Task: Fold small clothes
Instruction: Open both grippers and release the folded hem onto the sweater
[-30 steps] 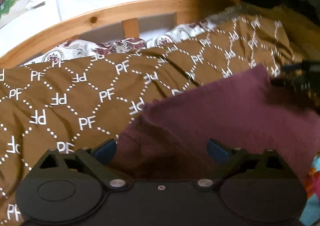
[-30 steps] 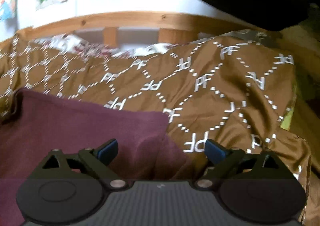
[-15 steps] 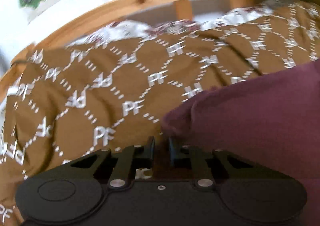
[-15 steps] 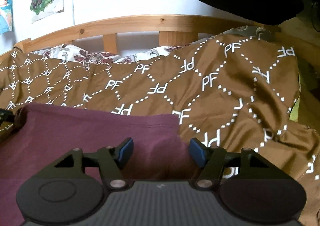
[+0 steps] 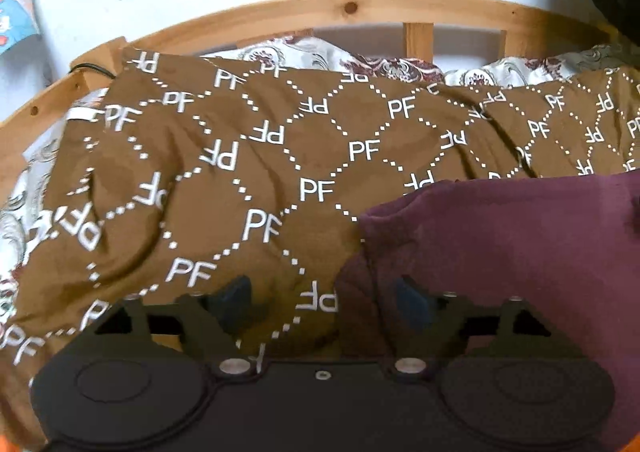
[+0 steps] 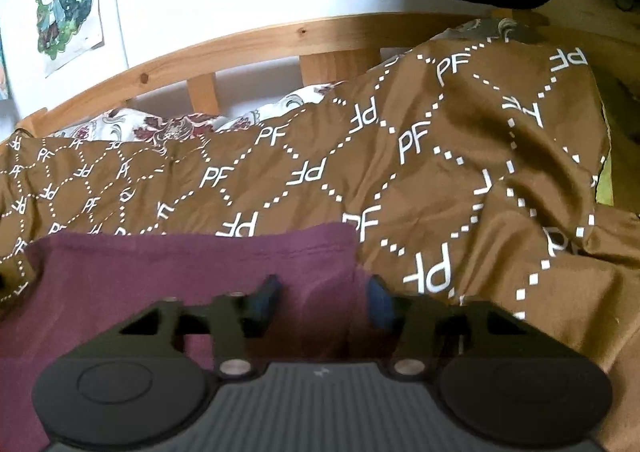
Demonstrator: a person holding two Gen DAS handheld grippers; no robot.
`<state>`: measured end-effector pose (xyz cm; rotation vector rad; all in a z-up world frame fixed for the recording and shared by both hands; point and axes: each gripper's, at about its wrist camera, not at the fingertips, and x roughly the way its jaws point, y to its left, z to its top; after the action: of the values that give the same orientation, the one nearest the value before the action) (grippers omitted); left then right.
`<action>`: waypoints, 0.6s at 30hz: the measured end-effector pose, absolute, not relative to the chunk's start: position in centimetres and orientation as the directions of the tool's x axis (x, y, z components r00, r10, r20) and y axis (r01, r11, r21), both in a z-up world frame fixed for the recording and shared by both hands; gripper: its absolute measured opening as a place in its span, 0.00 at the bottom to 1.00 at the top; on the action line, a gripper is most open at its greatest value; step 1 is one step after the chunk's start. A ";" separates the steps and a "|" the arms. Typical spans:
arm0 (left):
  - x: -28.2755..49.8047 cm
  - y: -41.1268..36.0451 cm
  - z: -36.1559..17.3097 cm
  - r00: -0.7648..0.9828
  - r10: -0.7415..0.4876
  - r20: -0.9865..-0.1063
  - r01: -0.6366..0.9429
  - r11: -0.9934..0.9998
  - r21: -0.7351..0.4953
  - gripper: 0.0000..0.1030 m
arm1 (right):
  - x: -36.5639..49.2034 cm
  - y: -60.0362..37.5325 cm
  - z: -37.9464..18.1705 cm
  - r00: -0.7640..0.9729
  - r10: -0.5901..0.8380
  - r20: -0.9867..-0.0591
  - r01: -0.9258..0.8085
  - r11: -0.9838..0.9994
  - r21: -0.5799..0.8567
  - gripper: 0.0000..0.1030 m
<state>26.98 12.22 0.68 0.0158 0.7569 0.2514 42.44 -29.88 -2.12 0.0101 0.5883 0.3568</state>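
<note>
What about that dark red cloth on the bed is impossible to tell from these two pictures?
- Left wrist view: the maroon garment runs off the right edge, and the left gripper covers its near part, so its kind stays unknown.
- Right wrist view: the right gripper hides the cloth's near corner; whether the jaws pinch it is unclear.

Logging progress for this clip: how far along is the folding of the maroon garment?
Early. Done: the maroon garment lies spread on the brown PF-print blanket, with no finished fold visible. In hand: the right hand-held gripper has just been closing around its right corner; the left hand-held gripper has just reopened, straddling the left edge without pinching it. Left: the actual folds.
</note>
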 end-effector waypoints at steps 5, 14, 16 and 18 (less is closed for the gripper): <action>24.4 12.5 1.2 0.693 0.219 -0.687 -0.244 0.968 0.063 0.85 | 41.8 -29.8 -2.0 0.790 0.284 -0.544 -0.311 0.949 0.043 0.08; 20.4 11.1 1.2 0.709 0.146 -0.690 -0.220 0.975 -0.020 0.96 | 39.5 -31.2 -0.2 0.799 0.294 -0.525 -0.300 0.951 0.077 0.57; 19.7 10.4 1.2 0.703 0.140 -0.697 -0.223 0.974 -0.030 0.97 | 37.7 -31.5 0.4 0.802 0.295 -0.520 -0.304 0.950 0.069 0.66; 19.1 9.6 1.3 0.699 0.124 -0.705 -0.216 0.975 -0.043 0.99 | 35.5 -31.7 0.9 0.810 0.286 -0.512 -0.310 0.950 0.041 0.79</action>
<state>19.05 9.65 1.26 -0.1259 0.7747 0.1898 35.47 -31.73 0.91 -0.0450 0.5404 0.3184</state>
